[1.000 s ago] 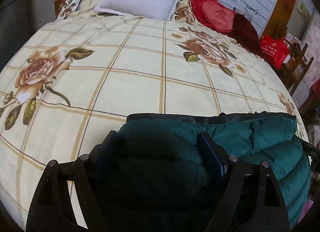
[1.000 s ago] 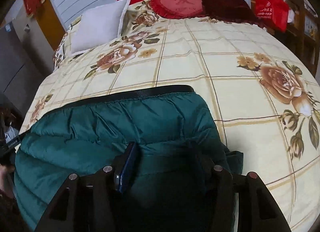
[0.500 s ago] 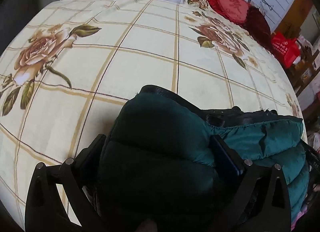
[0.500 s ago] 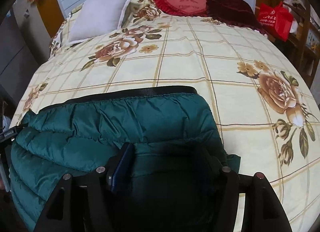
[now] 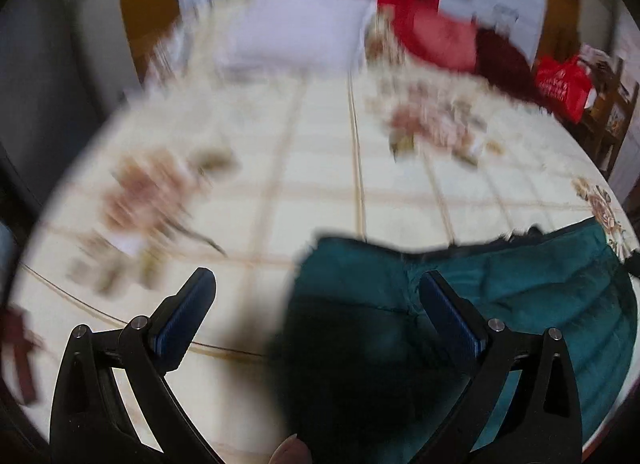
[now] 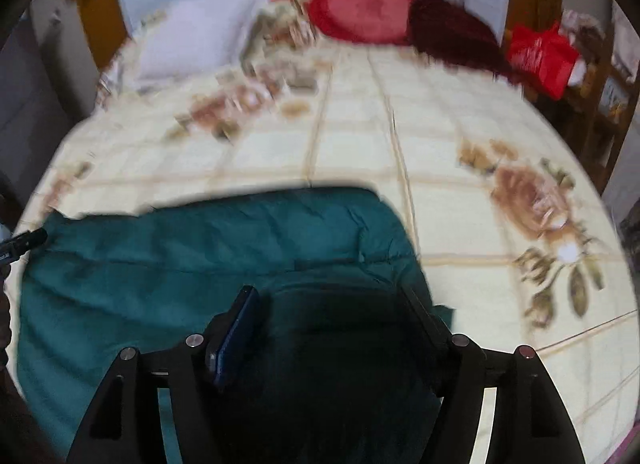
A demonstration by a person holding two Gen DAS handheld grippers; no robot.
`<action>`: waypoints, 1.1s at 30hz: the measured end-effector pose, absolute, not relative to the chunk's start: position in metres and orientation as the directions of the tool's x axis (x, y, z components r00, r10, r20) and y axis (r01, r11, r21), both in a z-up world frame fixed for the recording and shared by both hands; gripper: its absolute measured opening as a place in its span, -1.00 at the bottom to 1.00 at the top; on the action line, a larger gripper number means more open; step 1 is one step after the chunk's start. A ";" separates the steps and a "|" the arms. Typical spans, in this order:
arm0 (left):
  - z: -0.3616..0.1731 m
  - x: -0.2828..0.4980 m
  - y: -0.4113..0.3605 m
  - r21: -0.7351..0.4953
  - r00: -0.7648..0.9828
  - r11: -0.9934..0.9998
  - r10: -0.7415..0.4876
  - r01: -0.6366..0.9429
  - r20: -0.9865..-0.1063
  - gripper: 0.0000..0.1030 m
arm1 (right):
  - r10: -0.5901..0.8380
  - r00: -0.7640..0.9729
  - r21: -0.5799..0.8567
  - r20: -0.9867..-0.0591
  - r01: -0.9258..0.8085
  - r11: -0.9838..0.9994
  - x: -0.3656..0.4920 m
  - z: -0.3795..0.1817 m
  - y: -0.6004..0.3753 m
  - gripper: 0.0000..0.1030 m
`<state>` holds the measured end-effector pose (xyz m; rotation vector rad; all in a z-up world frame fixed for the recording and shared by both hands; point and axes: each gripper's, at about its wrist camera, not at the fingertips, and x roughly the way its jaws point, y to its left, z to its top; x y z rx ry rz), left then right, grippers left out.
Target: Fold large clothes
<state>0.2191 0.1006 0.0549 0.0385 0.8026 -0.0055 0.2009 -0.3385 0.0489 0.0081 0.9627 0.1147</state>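
A dark green puffer jacket (image 5: pixel 520 304) lies folded near the front edge of the bed, its black hem toward the pillows. My left gripper (image 5: pixel 316 296) hangs open wide above it. Its left finger is over bare sheet, its right finger over the jacket, and neither pad touches cloth. In the right wrist view the jacket (image 6: pixel 200 248) fills the lower left. My right gripper (image 6: pixel 330 304) is low over the jacket's right end, and its jaws are opening. Shaded fabric lies between the fingers, and the pads do not press on it. Both views are motion-blurred.
The cream floral bedsheet (image 5: pixel 320 168) stretches back to a white pillow (image 5: pixel 296 36) and red cushions (image 6: pixel 360 12) at the headboard. A red bag (image 6: pixel 540 56) and wooden furniture (image 5: pixel 612 112) stand beside the bed on the right. A person's fingertip (image 5: pixel 290 452) shows at the bottom edge.
My left gripper let go of the jacket fold it was holding up, spread wide and lifted away. The fold dropped onto the bed. My right gripper's jaws widened and it rose a little.
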 end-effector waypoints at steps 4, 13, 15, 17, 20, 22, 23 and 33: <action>0.116 0.144 0.097 0.157 0.830 0.987 0.075 0.015 -0.553 0.98 | 0.138 0.605 0.094 -0.784 -0.104 0.990 0.151 0.101 -0.338 0.32; 0.112 0.044 0.093 -0.052 0.677 0.994 -0.102 0.094 -0.729 0.98 | 0.082 0.621 0.050 -0.779 -0.068 0.996 -0.003 0.167 -0.330 0.38; 0.112 0.015 0.084 -0.037 0.666 0.995 -0.093 0.098 -0.740 0.98 | 0.091 0.617 0.068 -0.782 -0.060 0.996 -0.031 0.170 -0.331 0.38; 0.114 -0.016 0.071 0.000 0.668 0.995 -0.067 0.100 -0.741 0.98 | 0.096 0.609 0.076 -0.788 -0.058 0.995 -0.059 0.173 -0.326 0.38; 0.120 -0.057 0.053 0.038 0.670 0.994 -0.041 0.102 -0.741 0.98 | 0.110 0.619 0.083 -0.778 -0.072 0.994 -0.096 0.177 -0.321 0.39; 0.123 -0.077 0.046 0.035 0.670 0.992 -0.055 0.120 -0.740 0.98 | 0.109 0.630 0.077 -0.769 -0.078 0.994 -0.118 0.179 -0.318 0.39; 0.124 -0.088 0.043 0.036 0.673 0.992 -0.056 0.122 -0.738 0.99 | 0.103 0.635 0.067 -0.766 -0.081 0.994 -0.125 0.180 -0.317 0.39; 0.134 -0.098 0.031 0.036 0.685 0.991 -0.063 0.130 -0.726 0.98 | 0.063 0.694 0.032 -0.717 -0.057 0.998 -0.174 0.197 -0.320 0.39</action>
